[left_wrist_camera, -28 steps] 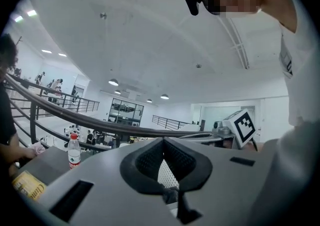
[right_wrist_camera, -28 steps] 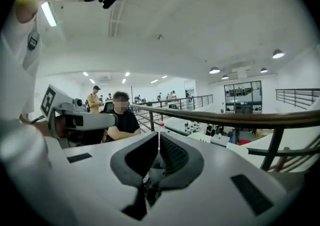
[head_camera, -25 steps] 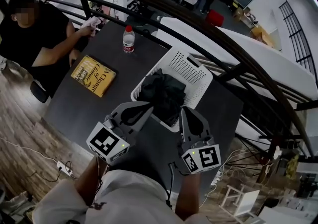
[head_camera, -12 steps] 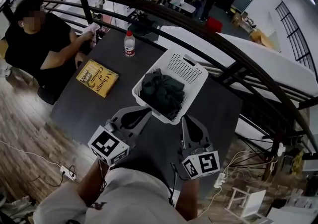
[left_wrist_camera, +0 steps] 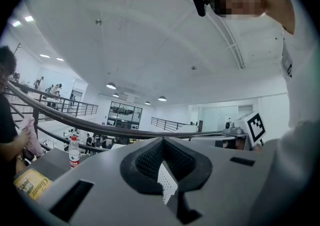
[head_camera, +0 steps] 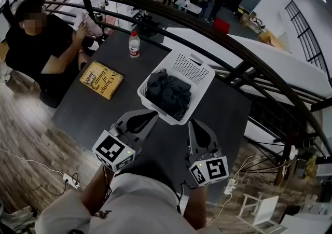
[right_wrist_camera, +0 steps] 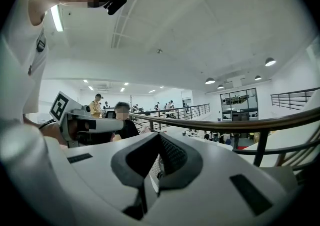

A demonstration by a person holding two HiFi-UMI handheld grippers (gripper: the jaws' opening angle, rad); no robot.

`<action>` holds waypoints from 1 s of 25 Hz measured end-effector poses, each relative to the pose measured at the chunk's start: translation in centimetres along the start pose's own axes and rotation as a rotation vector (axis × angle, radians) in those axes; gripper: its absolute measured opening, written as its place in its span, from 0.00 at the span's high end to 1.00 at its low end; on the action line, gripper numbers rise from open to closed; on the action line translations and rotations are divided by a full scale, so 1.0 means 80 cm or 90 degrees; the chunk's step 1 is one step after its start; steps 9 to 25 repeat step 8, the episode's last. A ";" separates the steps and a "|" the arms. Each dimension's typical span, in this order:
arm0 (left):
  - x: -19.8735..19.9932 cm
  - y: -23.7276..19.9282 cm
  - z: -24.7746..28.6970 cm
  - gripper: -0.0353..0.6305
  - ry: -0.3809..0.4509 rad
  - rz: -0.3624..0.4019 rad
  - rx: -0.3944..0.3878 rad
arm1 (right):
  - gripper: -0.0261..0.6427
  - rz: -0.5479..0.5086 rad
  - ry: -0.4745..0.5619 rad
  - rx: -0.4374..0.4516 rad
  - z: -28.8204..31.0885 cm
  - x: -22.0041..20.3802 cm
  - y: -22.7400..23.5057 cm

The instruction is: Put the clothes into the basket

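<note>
A white perforated basket point(head_camera: 203, 73) stands on the dark table point(head_camera: 88, 108), with a heap of dark clothes point(head_camera: 168, 93) lying inside it. Both grippers are held close to my body, short of the basket's near rim, with their tips aimed at it. My left gripper point(head_camera: 151, 115) is shut with nothing in it, and so is my right gripper point(head_camera: 192, 123). In the left gripper view the jaws point(left_wrist_camera: 162, 142) meet and a sliver of basket point(left_wrist_camera: 167, 186) shows through the hollow behind them. The right gripper view shows its jaws point(right_wrist_camera: 160, 140) closed the same way.
A plastic bottle point(head_camera: 134, 44) and a yellow book point(head_camera: 101, 80) lie on the table's far left. A seated person point(head_camera: 41, 46) there holds a pink cloth point(head_camera: 88, 23). A curved dark railing point(head_camera: 207, 36) runs behind the basket. A power strip point(head_camera: 70, 178) lies on the wooden floor.
Both grippers have drawn back a little from the basket, and the dark clothes lie lower in it. The seated person has lifted the pink cloth.
</note>
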State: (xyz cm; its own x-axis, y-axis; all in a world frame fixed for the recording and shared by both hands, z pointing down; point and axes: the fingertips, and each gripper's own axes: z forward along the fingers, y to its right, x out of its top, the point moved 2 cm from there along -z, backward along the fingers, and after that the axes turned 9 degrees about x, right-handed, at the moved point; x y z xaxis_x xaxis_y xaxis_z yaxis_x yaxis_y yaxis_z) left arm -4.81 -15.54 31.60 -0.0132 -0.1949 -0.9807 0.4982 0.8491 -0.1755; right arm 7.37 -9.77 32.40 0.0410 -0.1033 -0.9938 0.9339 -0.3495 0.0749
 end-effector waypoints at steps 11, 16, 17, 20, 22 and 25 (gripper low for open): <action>-0.002 0.005 -0.006 0.94 0.003 0.000 -0.003 | 0.93 -0.010 -0.007 -0.002 -0.004 -0.001 -0.008; -0.002 0.005 -0.006 0.94 0.003 0.000 -0.003 | 0.93 -0.010 -0.007 -0.002 -0.004 -0.001 -0.008; -0.002 0.005 -0.006 0.94 0.003 0.000 -0.003 | 0.93 -0.010 -0.007 -0.002 -0.004 -0.001 -0.008; -0.002 0.005 -0.006 0.94 0.003 0.000 -0.003 | 0.93 -0.010 -0.007 -0.002 -0.004 -0.001 -0.008; -0.002 0.005 -0.006 0.94 0.003 0.000 -0.003 | 0.93 -0.010 -0.007 -0.002 -0.004 -0.001 -0.008; -0.002 0.005 -0.006 0.94 0.003 0.000 -0.003 | 0.93 -0.010 -0.007 -0.002 -0.004 -0.001 -0.008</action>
